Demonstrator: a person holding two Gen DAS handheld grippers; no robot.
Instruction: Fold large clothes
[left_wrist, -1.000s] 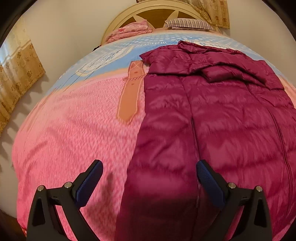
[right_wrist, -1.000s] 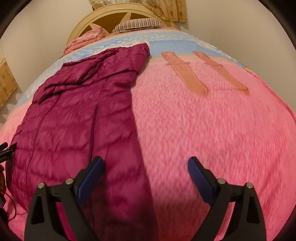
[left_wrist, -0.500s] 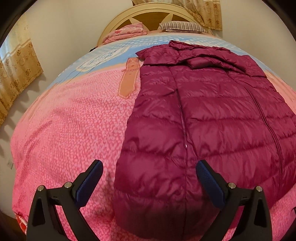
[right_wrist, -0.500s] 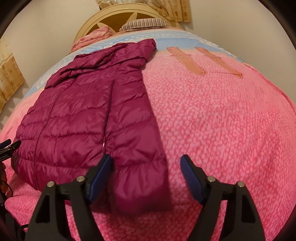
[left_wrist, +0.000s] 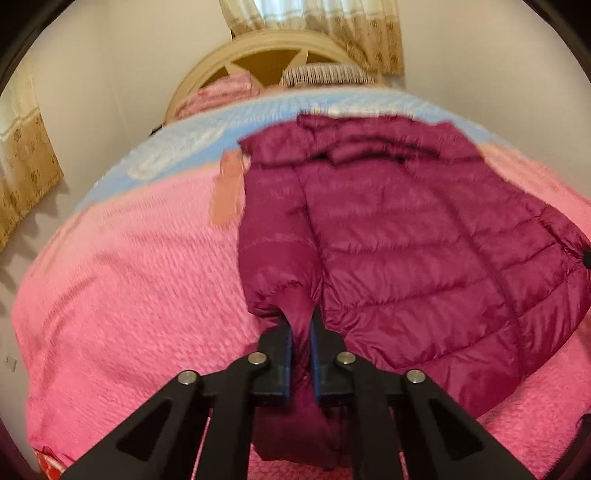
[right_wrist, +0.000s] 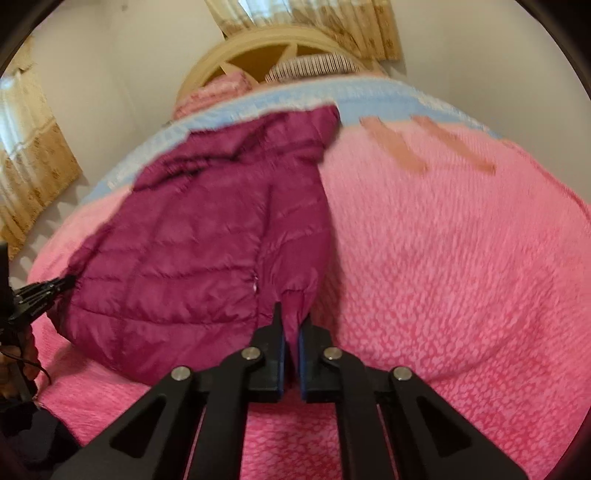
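Writing: none readable on the jacket, the bedding or the grippers.
Jacket (left_wrist: 406, 251): maroon quilted puffer, spread on the bed with its collar end toward 12 o'clock and its hem toward 6 o'clock; the near hem is bunched and raised off the blanket at both lower corners.
Left gripper (left_wrist: 300, 325): clenched on the jacket; a fold of the hem corner runs up between the two blue pads (left_wrist: 287, 343), which press on it from both sides. From this gripper the body of the jacket spreads to 1 and 2 o'clock.
Right gripper (right_wrist: 290, 321): clenched on the jacket's other hem corner; fabric is pinched between its pads (right_wrist: 281, 347). From here the jacket (right_wrist: 207, 236) spreads to 10 and 11 o'clock.
Left gripper in the right view (right_wrist: 40, 291): at 9 o'clock, its black tip touching the jacket's far corner.
Blanket (left_wrist: 129, 266): pink, textured, under the jacket, with a pale blue band at 12 o'clock and orange strips (right_wrist: 399, 147) just beside the jacket.
Headboard (left_wrist: 258, 51): cream, arched, at 12 o'clock beyond the blanket.
Pillows: a striped one (left_wrist: 325, 72) and a pink one (left_wrist: 218, 92) against the headboard.
Curtains (left_wrist: 26, 173): beige, patterned, at 9 o'clock and at 12 o'clock.
Containers: none in view.
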